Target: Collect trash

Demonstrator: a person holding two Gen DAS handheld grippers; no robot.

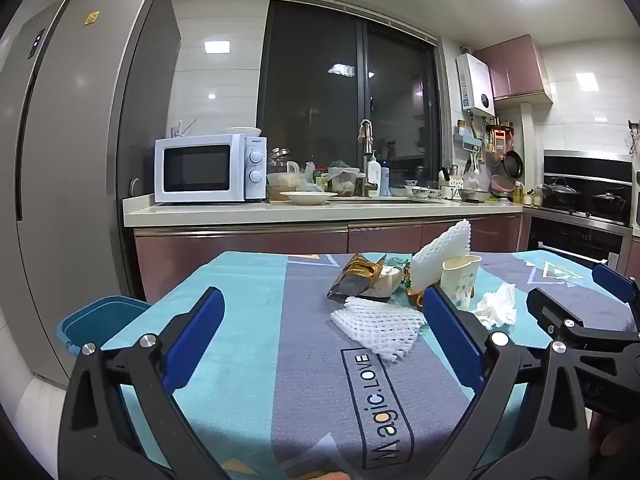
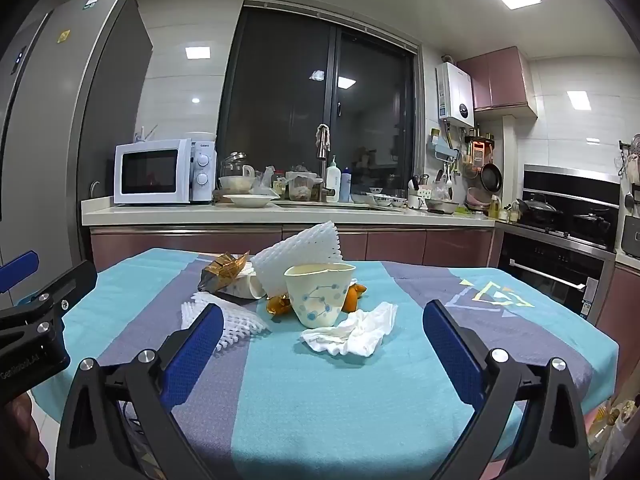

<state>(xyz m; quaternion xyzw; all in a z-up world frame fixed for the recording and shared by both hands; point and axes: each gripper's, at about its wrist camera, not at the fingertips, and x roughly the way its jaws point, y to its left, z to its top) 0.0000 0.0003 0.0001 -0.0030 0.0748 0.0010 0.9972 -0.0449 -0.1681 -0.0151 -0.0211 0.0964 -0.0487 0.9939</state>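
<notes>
A heap of trash lies on the table's blue patterned cloth (image 1: 248, 360). A flat white foam net (image 1: 376, 326) lies nearest, and a second foam net (image 1: 440, 252) stands up behind it. Beside them are a dented paper cup (image 2: 318, 294), a crumpled white tissue (image 2: 354, 332), a gold-and-dark snack wrapper (image 1: 358, 276) and orange peel (image 2: 354, 294). My left gripper (image 1: 320, 304) is open above the cloth, short of the flat net. My right gripper (image 2: 322, 320) is open too, with the cup and tissue ahead of its fingers. Neither holds anything.
A blue bin (image 1: 100, 320) stands beside the table at the left. Behind the table runs a kitchen counter (image 1: 280, 210) with a white microwave (image 1: 210, 168), bowls and a sink. A tall fridge (image 1: 72, 160) is at the left, a stove (image 2: 568, 216) at the right.
</notes>
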